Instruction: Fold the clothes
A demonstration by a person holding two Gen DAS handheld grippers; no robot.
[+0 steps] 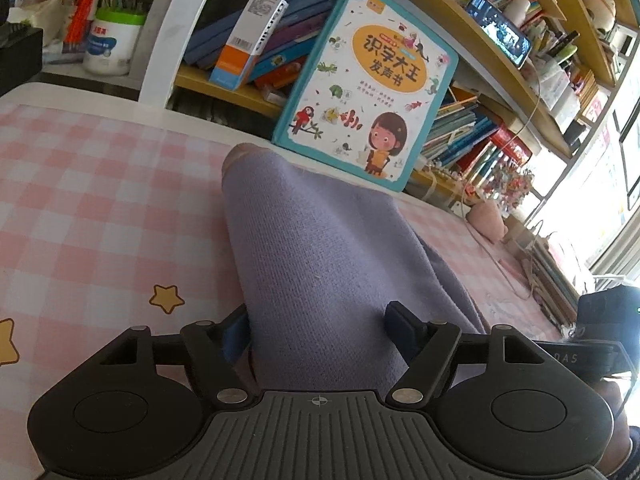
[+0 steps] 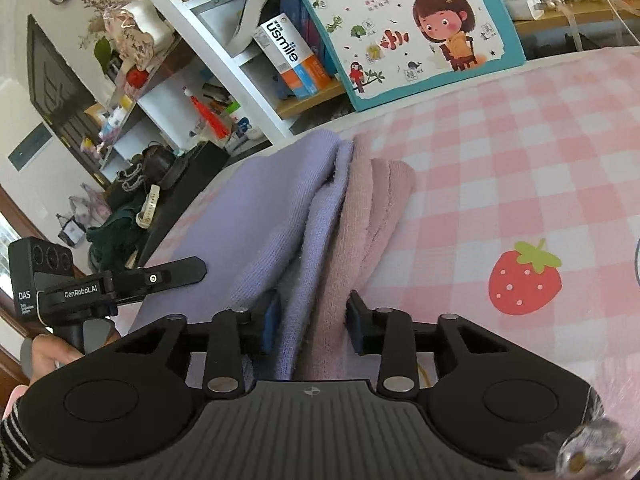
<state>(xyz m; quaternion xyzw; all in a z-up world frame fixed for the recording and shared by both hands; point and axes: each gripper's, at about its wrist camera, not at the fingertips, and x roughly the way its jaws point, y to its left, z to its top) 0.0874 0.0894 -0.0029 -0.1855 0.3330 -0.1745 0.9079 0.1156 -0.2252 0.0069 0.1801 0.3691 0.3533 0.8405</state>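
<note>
The lilac knitted garment (image 1: 320, 248) lies on a pink-and-white checked sheet (image 1: 100, 200) printed with yellow stars and, in the right wrist view, a red strawberry (image 2: 525, 280); its weave is fine and ribbed, soft and matte; in the left wrist view it rises as a smooth, rounded ridge tapering away from the camera, with a dusty-pink edge showing at the far tip; the left hand-held gripper (image 1: 320, 328) has its black fingers either side of this wide fold, the cloth filling the gap between them, so it looks clamped on the garment; the right wrist view shows what the left does not: the cloth bunched into several stacked layers, lilac on one side and dusty pink on the other, with fuzzy raw-looking edges; the right hand-held gripper (image 2: 310, 326) stands with its fingers close together, pinching those layers; that view also shows the left hand (image 2: 52, 354) with a striped cuff; beyond the sheet a glossy children's book (image 1: 368, 80) with a teal border leans against crowded wooden shelves (image 1: 520, 80).
</note>
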